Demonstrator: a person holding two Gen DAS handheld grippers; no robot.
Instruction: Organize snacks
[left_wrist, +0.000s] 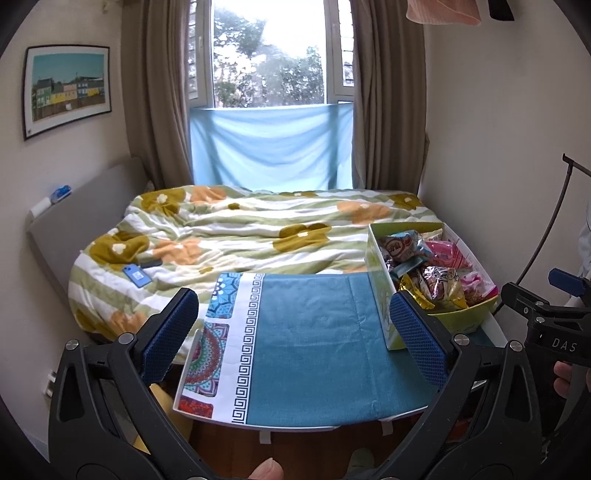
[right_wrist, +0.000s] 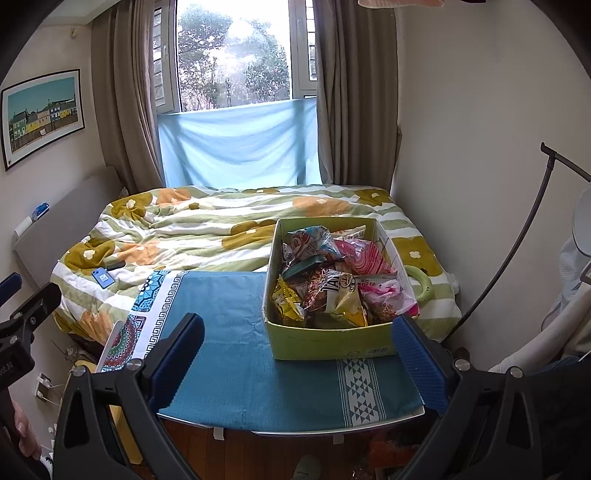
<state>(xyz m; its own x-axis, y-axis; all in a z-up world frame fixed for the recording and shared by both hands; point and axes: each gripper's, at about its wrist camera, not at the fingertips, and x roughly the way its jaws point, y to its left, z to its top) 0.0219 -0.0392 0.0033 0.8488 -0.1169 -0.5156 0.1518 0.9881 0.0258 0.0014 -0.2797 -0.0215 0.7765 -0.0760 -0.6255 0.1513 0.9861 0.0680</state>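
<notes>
A green cardboard box (right_wrist: 332, 341) stands on the right part of a small table covered by a teal cloth (right_wrist: 229, 332). It is filled with several snack packets (right_wrist: 332, 291): pink, yellow and brown ones. The box also shows in the left wrist view (left_wrist: 380, 295) at the right. My left gripper (left_wrist: 295, 332) is open and empty, held above the near side of the cloth. My right gripper (right_wrist: 299, 358) is open and empty, in front of the box and apart from it.
A bed with a flowered duvet (left_wrist: 240, 229) lies behind the table. A blue phone (left_wrist: 137, 275) lies on it at the left. A window with curtains is at the back, a wall at the right. A curved black lamp stand (right_wrist: 517, 240) rises at the right.
</notes>
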